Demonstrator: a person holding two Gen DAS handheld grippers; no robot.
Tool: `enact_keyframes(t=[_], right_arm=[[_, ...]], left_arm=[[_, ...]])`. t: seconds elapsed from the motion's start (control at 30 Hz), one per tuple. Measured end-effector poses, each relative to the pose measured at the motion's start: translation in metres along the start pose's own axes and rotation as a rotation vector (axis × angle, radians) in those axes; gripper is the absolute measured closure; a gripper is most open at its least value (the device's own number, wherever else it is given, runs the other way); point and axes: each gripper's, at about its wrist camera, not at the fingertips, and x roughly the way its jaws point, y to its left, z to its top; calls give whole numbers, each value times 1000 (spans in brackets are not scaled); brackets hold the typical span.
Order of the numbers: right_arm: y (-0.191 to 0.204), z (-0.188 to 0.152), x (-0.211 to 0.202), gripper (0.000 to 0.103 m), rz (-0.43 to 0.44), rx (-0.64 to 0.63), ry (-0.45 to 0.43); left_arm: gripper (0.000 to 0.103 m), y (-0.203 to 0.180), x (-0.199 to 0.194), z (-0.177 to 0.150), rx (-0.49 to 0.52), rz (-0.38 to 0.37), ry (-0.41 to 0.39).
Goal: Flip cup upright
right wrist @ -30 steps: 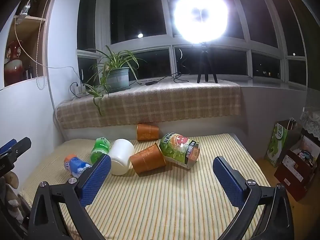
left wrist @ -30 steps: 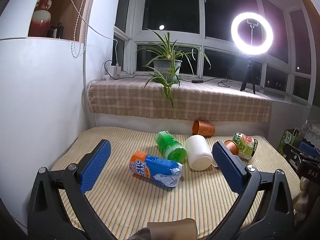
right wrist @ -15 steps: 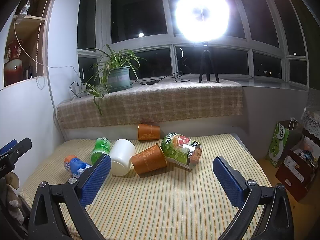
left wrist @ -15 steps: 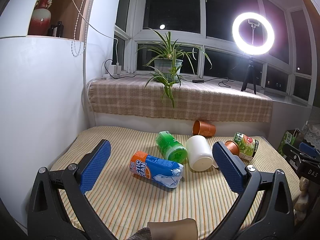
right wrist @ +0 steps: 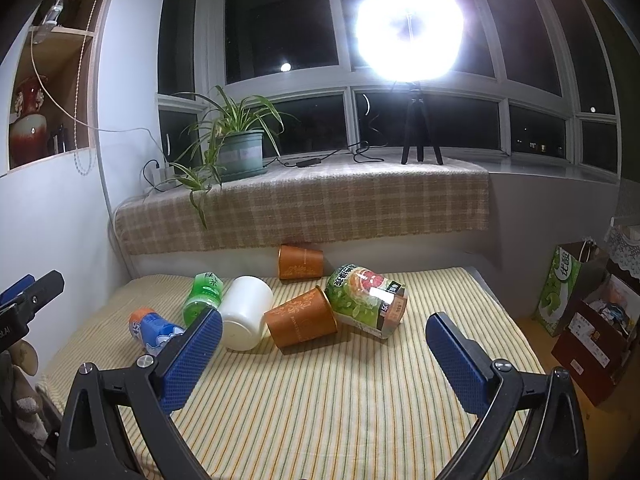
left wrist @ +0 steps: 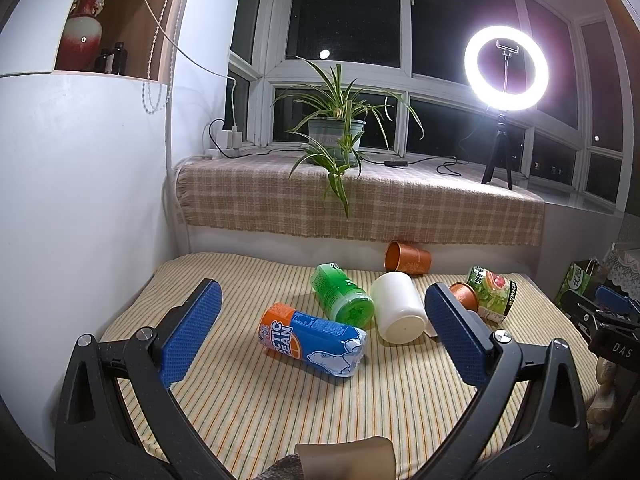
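Note:
Several cups lie on their sides on a striped mat (left wrist: 280,412) (right wrist: 320,408). A white cup (left wrist: 398,313) (right wrist: 245,312) lies mid-table, base toward the left camera. Beside it lies an orange cup (right wrist: 302,317) (left wrist: 464,295), and another orange cup (left wrist: 407,257) (right wrist: 300,262) lies at the back. A blue-orange cup (left wrist: 312,334) (right wrist: 154,327), a green cup (left wrist: 342,296) (right wrist: 203,294) and a fruit-print cup (right wrist: 366,306) (left wrist: 491,292) also lie tipped over. My left gripper (left wrist: 320,320) hangs open before the blue-orange cup. My right gripper (right wrist: 324,336) is open, short of the orange cup.
A ledge with a checked cloth (left wrist: 360,208) runs behind the mat, carrying a potted plant (left wrist: 336,136) and a ring light (left wrist: 506,68). A white wall (left wrist: 80,200) borders the left. Bags and boxes (right wrist: 580,312) stand off the right edge.
Both views have shifted only slightly; the cups lie where they were and both grippers stay open.

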Motion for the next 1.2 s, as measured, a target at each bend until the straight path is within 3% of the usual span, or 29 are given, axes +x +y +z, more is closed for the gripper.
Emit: enact_keyframes(t=[1.2], right_arm=[[5, -1, 2, 0, 10, -4, 11]], left_arm=[[0, -3, 0, 4, -3, -1, -3]])
